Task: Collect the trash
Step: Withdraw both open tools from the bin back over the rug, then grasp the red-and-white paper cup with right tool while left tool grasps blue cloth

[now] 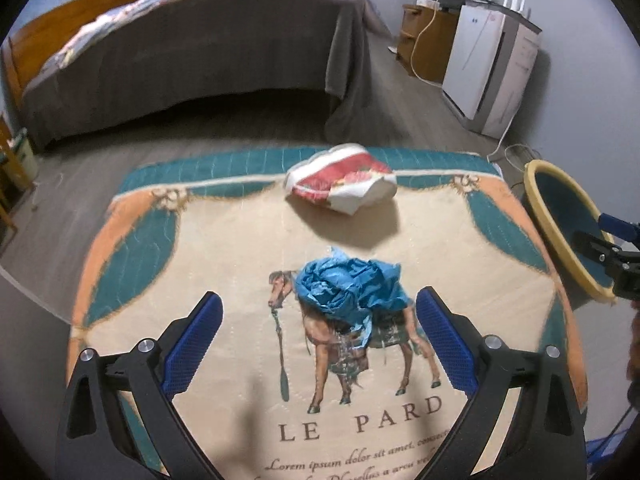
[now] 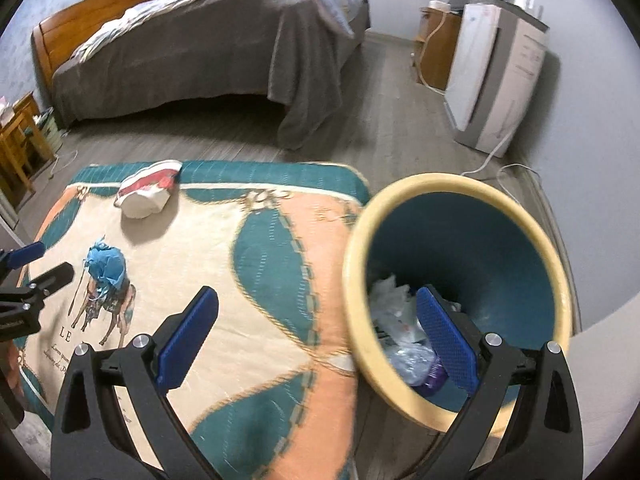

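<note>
A crumpled blue wrapper [image 1: 350,288] lies on the horse-print rug [image 1: 240,260], just beyond and between the tips of my open left gripper [image 1: 320,312]. Farther on, a crumpled red-and-white wrapper [image 1: 342,182] rests near the rug's far border. In the right wrist view the blue wrapper [image 2: 106,266] and the red-and-white wrapper [image 2: 148,190] sit to the left. My right gripper [image 2: 316,312] is open and empty, straddling the yellow rim of a teal trash bin [image 2: 480,240] that holds white and clear trash. The bin [image 1: 560,216] shows at the rug's right edge.
A bed [image 1: 192,40] with a grey cover stands beyond the rug. A white appliance [image 1: 492,68] and a wooden cabinet [image 1: 424,36] stand against the right wall, with a white cable [image 1: 420,40] trailing on the floor. Wooden furniture [image 2: 20,140] is at far left.
</note>
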Action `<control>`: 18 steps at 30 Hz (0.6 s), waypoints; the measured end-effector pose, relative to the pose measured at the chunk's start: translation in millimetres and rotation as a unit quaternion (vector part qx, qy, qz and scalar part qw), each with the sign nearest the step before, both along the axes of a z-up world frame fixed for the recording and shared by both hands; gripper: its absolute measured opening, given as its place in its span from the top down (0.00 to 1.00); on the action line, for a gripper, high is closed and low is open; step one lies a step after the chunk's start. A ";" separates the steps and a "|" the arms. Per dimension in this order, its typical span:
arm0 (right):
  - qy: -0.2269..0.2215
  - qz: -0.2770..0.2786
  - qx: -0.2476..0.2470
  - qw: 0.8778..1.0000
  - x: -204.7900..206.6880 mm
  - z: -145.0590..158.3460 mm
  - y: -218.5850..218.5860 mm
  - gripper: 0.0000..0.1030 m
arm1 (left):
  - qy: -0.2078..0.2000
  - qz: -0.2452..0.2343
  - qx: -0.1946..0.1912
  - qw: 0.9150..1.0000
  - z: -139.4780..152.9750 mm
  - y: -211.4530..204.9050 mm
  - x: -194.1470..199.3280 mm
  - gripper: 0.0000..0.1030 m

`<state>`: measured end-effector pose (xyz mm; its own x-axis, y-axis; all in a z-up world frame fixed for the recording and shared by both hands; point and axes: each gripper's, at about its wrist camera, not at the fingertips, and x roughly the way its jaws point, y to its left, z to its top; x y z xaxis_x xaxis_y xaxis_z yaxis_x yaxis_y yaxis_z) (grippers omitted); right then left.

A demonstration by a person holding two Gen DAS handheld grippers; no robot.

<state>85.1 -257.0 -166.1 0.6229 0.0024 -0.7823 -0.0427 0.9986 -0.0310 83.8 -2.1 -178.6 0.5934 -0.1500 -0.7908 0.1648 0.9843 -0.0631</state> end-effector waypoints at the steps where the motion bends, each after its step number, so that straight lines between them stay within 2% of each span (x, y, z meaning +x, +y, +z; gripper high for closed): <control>1: 0.003 0.005 0.000 1.000 2.5 -2.9 4.2 0.06 | 0.002 -0.001 0.000 1.000 -2.8 -0.6 2.1 0.06; 12: 0.015 0.043 -0.026 0.999 40.9 -18.6 39.8 0.06 | 0.020 -0.055 0.001 0.998 -30.9 -21.8 22.6 0.09; 16: 0.015 0.051 -0.023 0.998 56.3 -20.2 50.2 0.06 | 0.027 -0.075 0.006 0.997 -37.5 -21.6 28.0 0.38; 18: 0.016 0.055 -0.018 0.998 63.2 -20.9 56.6 0.06 | 0.021 -0.081 0.000 0.996 -35.2 -15.6 28.6 0.46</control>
<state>148.3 -200.4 -187.0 0.5955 0.0409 -0.8023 -0.1537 0.9861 -0.0639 112.3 -17.6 -213.9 0.5275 -0.2418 -0.8144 0.3197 0.9447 -0.0735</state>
